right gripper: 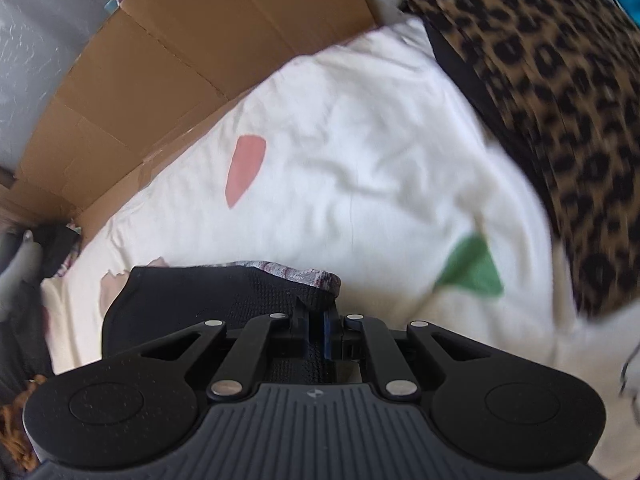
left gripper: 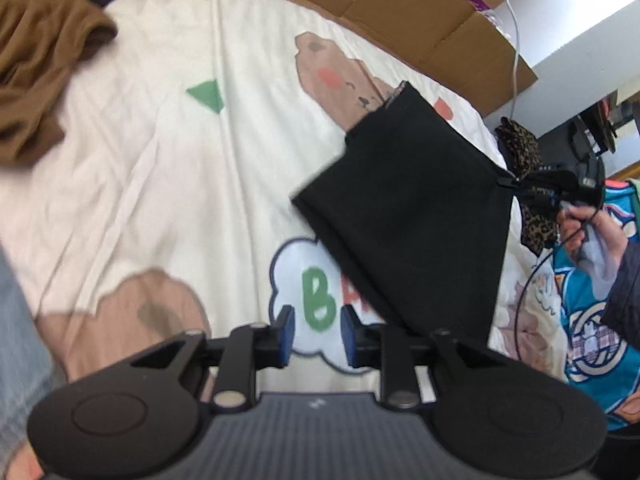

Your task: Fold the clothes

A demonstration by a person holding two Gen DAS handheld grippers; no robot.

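You worked over a white bedsheet (left gripper: 168, 168) printed with cartoon bears, a flattened cardboard box (left gripper: 404, 16) propped along its far edge. A brown garment (left gripper: 44, 64) lay crumpled at one far corner of the sheet, and a leopard-print garment (right gripper: 560, 112) lay heaped at the sheet's edge, near your right hand. The black garment (left gripper: 416, 216) was the piece in hand: it hung lifted off the sheet, folded into a compact panel. Your right gripper (right gripper: 318, 332) was clamped nearly closed on that cloth, a pinch of its edge between the pads, and bore its whole weight. Your left gripper (left gripper: 318, 340) stood partly open with nothing between its fingers, hovering over the sheet just beside the hanging cloth's lower corner. I judged the step to be carrying the folded piece toward a resting place. The next move called for lowering it flat without letting the fold spill open, the free left gripper ready to steady the lower edge.
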